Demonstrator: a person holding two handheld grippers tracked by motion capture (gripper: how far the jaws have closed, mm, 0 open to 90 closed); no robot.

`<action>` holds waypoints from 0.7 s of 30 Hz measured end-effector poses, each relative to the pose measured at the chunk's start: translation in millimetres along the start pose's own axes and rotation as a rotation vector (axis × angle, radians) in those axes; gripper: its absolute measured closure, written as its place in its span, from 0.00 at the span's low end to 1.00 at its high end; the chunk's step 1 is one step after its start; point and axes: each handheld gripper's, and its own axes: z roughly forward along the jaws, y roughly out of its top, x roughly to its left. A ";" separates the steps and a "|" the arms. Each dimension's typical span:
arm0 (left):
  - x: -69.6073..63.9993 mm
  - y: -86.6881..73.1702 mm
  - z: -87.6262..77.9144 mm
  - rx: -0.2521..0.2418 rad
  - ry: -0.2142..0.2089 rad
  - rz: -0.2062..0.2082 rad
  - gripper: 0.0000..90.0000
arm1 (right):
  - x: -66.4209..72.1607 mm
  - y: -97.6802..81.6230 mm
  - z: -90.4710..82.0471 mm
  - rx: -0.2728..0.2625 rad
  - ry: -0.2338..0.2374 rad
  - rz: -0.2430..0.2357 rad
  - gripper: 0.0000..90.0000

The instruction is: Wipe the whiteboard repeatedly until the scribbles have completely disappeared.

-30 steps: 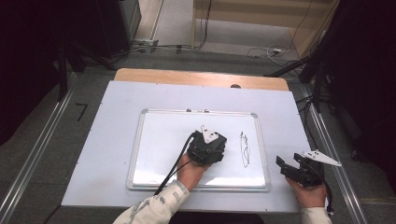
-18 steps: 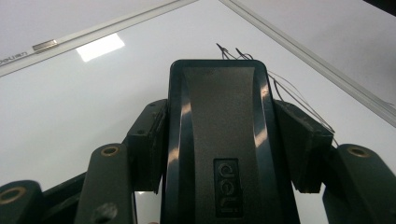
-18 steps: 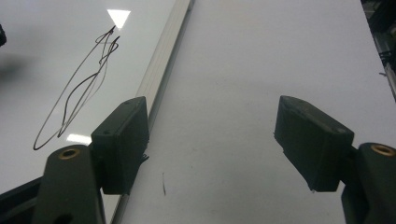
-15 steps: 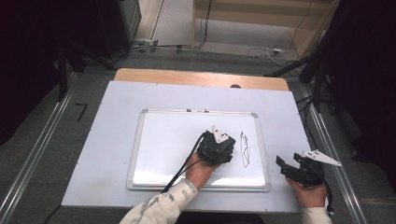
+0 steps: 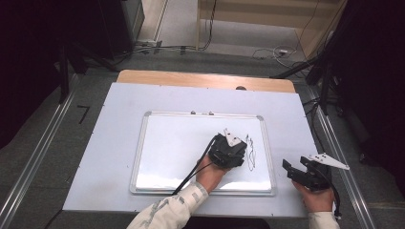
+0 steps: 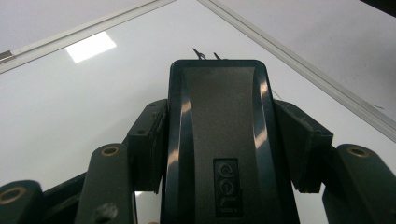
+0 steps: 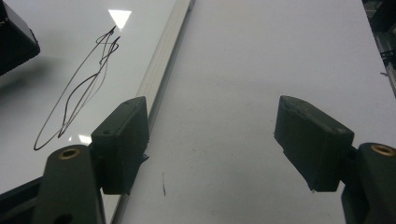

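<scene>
Black plastic eraser point(image 6: 219, 140) — light, rigid, slick-sided; my left gripper point(image 5: 230, 151) pinches its flanks, while the right gripper point(image 7: 219, 140) rests spread.

My left gripper point(image 5: 232, 151) covered part of the whiteboard point(image 5: 172, 143) in the high view, and the eraser point(image 6: 224, 140) clamped between its pads could not be made out there under the grey plate. In the left gripper view the eraser ran off the bottom edge and hid all but the tips of the scribble point(image 6: 205, 55) beyond its far end; whether its underside touched the board I could not tell. In the right gripper view my right gripper point(image 7: 210, 140) had its arms cut off at the bottom, and the dark body at the upper left corner point(image 7: 14, 37) was cropped.
</scene>
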 end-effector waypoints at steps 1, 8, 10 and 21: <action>-0.2 0.3 0.9 0.006 0.000 0.006 0.46 | 0.0 0.0 0.0 0.000 0.000 0.000 0.28; -7.8 3.8 8.1 0.011 -0.011 0.019 0.46 | -0.3 0.0 -0.1 -0.004 0.002 0.000 0.28; -9.6 4.9 9.5 0.008 -0.015 0.020 0.46 | -0.5 0.0 -0.3 -0.003 0.001 0.001 0.28; -17.5 7.6 14.4 0.015 -0.027 0.032 0.46 | -0.6 0.2 -0.2 -0.005 0.002 -0.005 0.28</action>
